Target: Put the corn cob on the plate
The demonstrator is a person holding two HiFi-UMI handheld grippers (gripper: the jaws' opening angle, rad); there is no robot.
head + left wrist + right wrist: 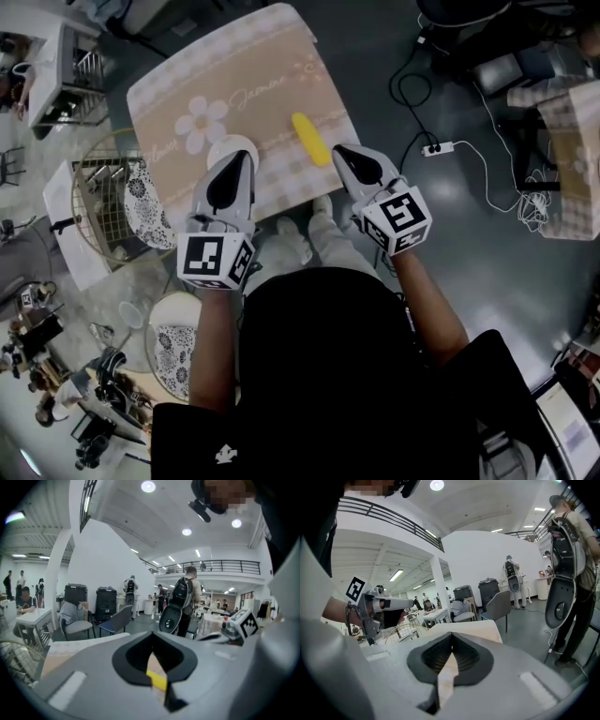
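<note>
A yellow corn cob (310, 139) lies on the beige flowered tablecloth (187, 89), right of a small white plate (228, 146). My left gripper (240, 156) hangs over the plate's near side and hides much of it; its jaws are shut with nothing in them. The right gripper (339, 150) is just right of the cob's near end, apart from it, also shut and empty. In the left gripper view a strip of the corn cob (157, 680) shows through the gap below the closed left gripper (151, 641). In its own view the right gripper (451, 644) shows only cloth.
A round wire basket (98, 211) with a patterned dish (142, 202) stands left of the table, and another patterned plate (178, 352) is lower left. A power strip (438, 148) with cables lies on the floor to the right. People and chairs (77, 620) stand beyond the table.
</note>
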